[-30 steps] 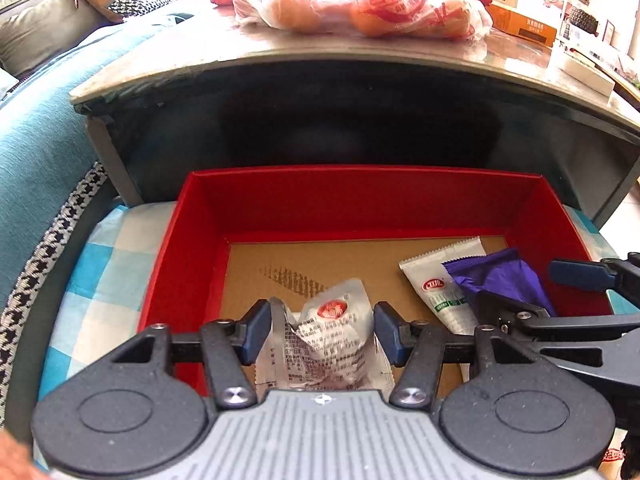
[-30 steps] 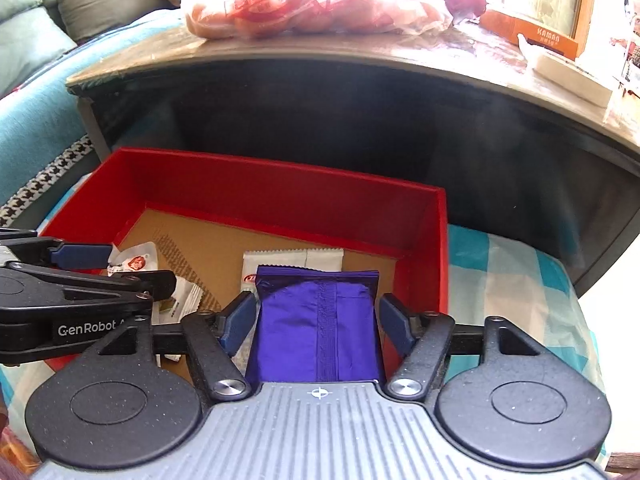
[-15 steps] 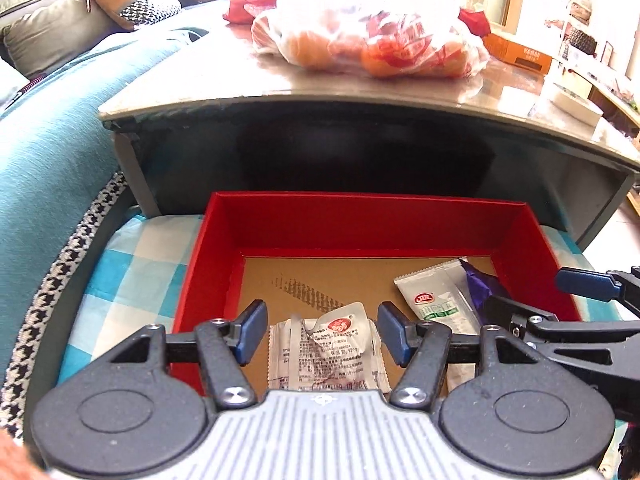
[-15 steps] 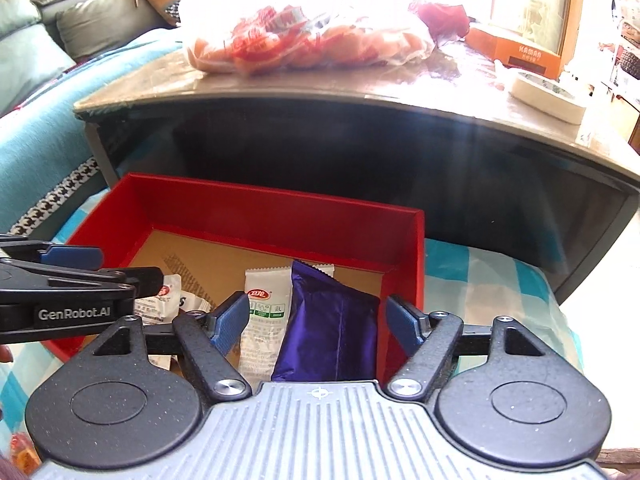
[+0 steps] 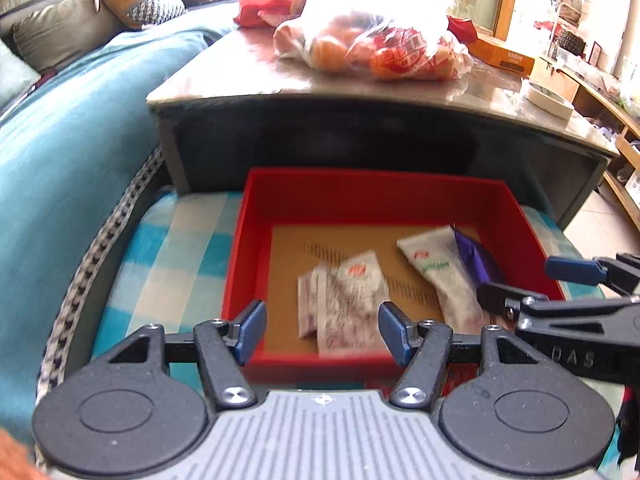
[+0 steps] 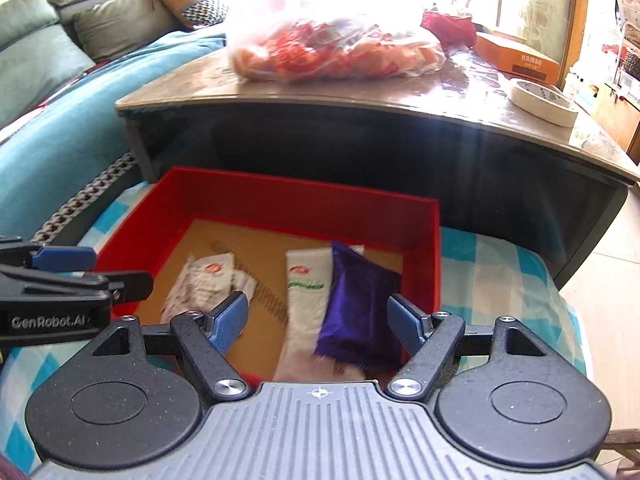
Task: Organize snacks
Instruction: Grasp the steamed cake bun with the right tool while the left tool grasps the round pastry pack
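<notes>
- Both tools have drawn back from the red box (image 5: pixel 372 196); snacks now lie loose on its floor.
- Left tool (image 5: pixel 322 332): jaws wide apart, empty, above the white packets (image 5: pixel 344 300).
- Right tool (image 6: pixel 318 322): jaws wide apart, empty, over the purple packet (image 6: pixel 360 308), which leans on a white sachet (image 6: pixel 306 292).

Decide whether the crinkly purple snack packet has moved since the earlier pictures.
Yes. The crinkly purple snack packet, formerly between the right gripper fingers, now lies on the red cardboard box floor.
</notes>
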A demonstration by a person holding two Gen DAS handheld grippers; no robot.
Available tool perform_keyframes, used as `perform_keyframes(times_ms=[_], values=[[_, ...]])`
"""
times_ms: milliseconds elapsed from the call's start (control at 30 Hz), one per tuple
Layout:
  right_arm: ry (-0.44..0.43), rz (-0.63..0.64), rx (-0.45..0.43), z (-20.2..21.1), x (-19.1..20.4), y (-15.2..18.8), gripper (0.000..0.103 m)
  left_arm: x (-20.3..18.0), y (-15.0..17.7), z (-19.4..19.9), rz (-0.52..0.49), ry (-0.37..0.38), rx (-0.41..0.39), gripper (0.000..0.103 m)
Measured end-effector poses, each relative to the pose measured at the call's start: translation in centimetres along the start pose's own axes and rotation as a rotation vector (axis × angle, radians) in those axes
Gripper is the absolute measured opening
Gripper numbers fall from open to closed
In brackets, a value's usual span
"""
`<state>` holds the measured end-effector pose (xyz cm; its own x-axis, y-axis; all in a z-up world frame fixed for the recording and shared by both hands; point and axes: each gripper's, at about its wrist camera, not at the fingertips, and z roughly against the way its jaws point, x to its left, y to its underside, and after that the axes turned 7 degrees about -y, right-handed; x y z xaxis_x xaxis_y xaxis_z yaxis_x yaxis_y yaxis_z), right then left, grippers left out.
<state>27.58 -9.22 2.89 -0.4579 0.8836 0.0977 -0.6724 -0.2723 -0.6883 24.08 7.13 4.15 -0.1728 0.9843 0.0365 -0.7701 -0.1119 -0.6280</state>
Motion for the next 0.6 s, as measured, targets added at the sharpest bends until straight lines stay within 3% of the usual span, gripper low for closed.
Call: perform_keyframes(times_ms=[267,600], values=[[-0.028,0.026,0.039,1.2,2.4,1.7,0.082,3.7,4.8,1.5,0.081,0.025,0.109,0.092],[-0.046,0.046,0.083,3.5,3.9,4.4,0.084,5.0,10.0,1.8,0.121,-0.004,0.208,0.097]])
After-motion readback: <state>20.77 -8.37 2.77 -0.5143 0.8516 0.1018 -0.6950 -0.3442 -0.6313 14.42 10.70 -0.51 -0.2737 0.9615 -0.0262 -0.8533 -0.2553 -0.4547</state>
